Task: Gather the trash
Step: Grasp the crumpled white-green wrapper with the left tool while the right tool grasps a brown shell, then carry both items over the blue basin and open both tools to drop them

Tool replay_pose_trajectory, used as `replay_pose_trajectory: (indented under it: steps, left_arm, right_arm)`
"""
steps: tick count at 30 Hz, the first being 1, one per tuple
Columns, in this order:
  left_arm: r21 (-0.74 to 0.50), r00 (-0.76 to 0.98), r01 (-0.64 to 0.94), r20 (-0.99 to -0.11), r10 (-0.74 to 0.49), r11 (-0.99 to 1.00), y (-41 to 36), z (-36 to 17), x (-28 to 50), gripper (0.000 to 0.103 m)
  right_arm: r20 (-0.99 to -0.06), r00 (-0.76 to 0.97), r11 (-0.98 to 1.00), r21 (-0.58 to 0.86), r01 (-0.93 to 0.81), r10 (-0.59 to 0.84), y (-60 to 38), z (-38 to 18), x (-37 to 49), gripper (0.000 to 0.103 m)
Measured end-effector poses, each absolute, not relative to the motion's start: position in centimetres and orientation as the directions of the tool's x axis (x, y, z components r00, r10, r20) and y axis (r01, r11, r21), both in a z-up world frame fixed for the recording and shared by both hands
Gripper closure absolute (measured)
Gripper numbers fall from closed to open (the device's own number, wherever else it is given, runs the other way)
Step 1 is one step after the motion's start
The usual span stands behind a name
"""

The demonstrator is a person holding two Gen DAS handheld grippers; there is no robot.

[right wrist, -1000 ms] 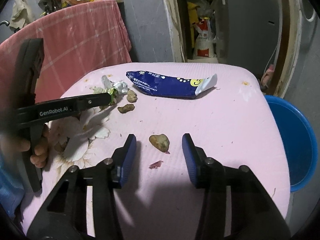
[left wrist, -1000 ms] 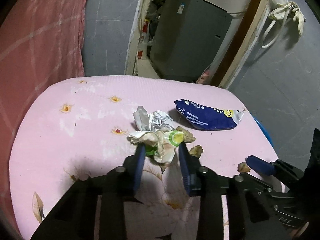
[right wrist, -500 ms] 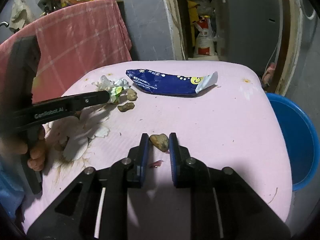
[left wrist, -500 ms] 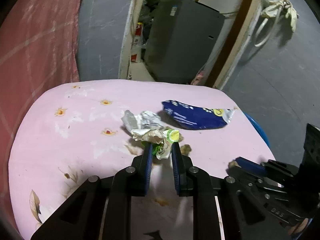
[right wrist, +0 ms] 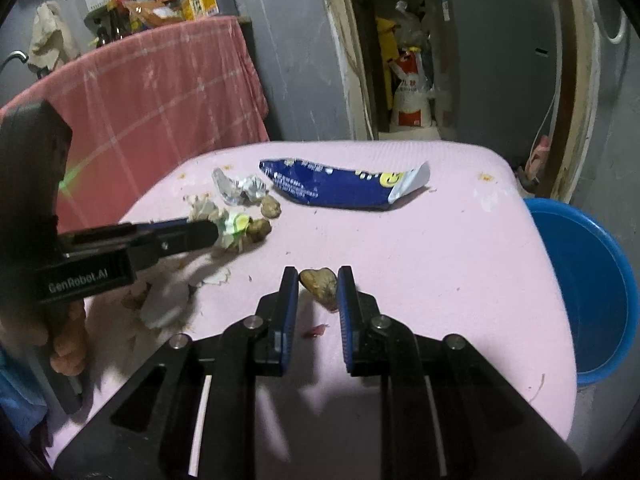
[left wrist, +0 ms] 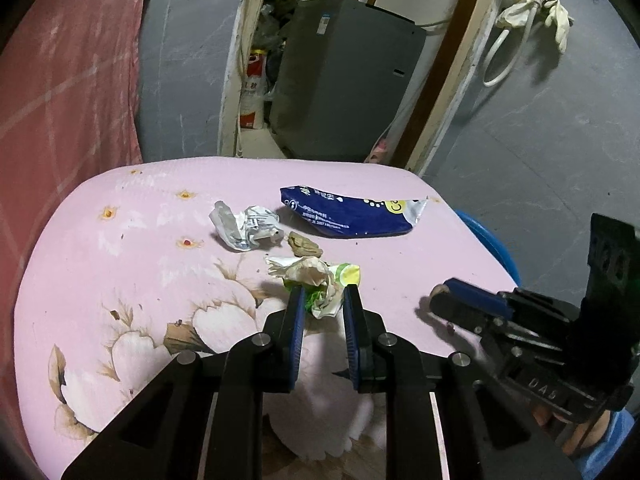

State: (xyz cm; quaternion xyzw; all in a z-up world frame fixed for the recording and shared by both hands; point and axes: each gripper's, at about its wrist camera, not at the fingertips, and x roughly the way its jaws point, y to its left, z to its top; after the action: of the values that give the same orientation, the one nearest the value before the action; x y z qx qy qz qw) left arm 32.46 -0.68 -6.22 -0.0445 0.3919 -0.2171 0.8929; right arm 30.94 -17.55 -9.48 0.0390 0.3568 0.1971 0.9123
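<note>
Left gripper (left wrist: 322, 300) clamped on crumpled wrapper (left wrist: 316, 276), table (left wrist: 120, 264) centre, light, soft, springy; grip bulk, not loose flap. Silver foil wad (left wrist: 244, 226) at 11 o'clock, blue packet (left wrist: 352, 216) at 1: flat, slippery, pinch edge. Right gripper (right wrist: 318, 284) pinching brown lump (right wrist: 319, 283), small, firm. Blue basin (right wrist: 592, 280) at 3.

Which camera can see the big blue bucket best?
The right wrist view. There the round blue plastic bucket sits beside the pink tabletop, showing its rim and inside. The left wrist view catches only a blue sliver behind the table's edge.
</note>
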Motion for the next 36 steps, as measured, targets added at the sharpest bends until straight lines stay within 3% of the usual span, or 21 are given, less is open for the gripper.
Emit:
replay_pose_trajectory:
  steps: [13, 26, 32, 36]
  left_arm:
    - [-0.325, 0.653, 0.401, -0.554, -0.516, 0.857, -2.6, -3.0, 31.3, 0.087]
    - [-0.297, 0.688, 0.507, -0.425, -0.588, 0.809, -9.7, 0.0, 32.2, 0.087]
    - [-0.269, 0.644, 0.571, -0.44, -0.626, 0.776, -15.5, 0.3, 34.1, 0.087]
    - [-0.237, 0.61, 0.607, -0.474, -0.636, 0.759, -18.9, -0.4, 35.4, 0.087]
  right_arm:
    - [-0.487, 0.784, 0.921, 0.264, -0.287, 0.384, -20.3, -7.2, 28.9, 0.084]
    - [-0.288, 0.936, 0.965, 0.223, -0.138, 0.201, -28.7, -3.0, 27.2, 0.084]
    - [-0.266, 0.959, 0.968, 0.251, -0.025, 0.094, -33.8, -3.3, 28.3, 0.084]
    - [-0.304, 0.952, 0.967, 0.251, 0.043, 0.037, -36.5, -4.3, 29.4, 0.084]
